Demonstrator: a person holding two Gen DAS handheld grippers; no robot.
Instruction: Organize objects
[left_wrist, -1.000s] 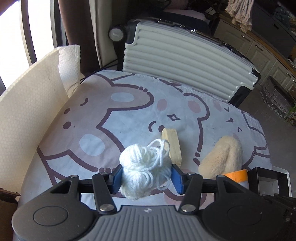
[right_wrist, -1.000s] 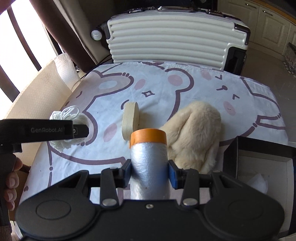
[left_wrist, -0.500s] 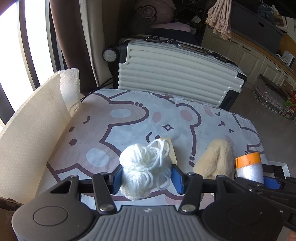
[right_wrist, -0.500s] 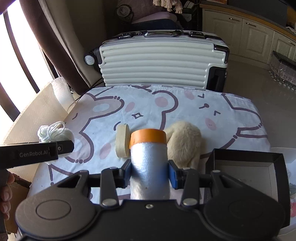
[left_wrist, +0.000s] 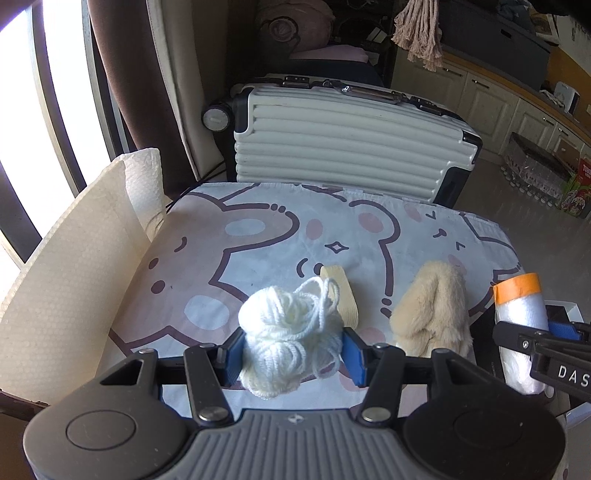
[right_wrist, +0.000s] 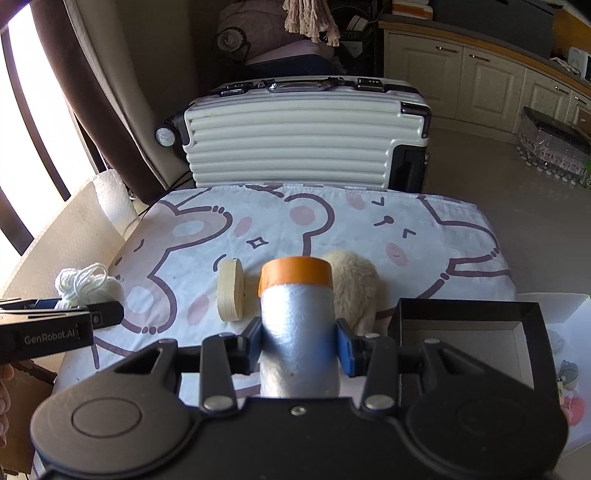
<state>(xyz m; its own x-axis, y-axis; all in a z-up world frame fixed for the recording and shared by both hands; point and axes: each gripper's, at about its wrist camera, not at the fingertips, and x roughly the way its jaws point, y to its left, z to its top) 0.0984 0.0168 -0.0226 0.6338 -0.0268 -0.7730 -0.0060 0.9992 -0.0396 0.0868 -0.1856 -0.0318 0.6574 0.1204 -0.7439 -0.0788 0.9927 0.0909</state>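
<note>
Right now the left gripper (left_wrist: 291, 352) pinches a ball of white yarn (left_wrist: 291, 339) at lower centre, while the right gripper (right_wrist: 299, 347) clamps a plastic-wrapped roll with an orange band (right_wrist: 297, 321). Both hang above the bear-print cloth (left_wrist: 258, 236). Loose yarn loops (they dangle freely) could snag a finger on release, and the open black box (right_wrist: 465, 347) at lower right looks tight for the roll.

White yarn ball (left_wrist: 291, 332), loose strands, clamped mid-air. Silvery roll (right_wrist: 299, 332) with orange end, upright, gripped. Cream tape roll (right_wrist: 231, 290) on edge beside fluffy beige slipper (right_wrist: 354, 284) on bear-print cloth.
</note>
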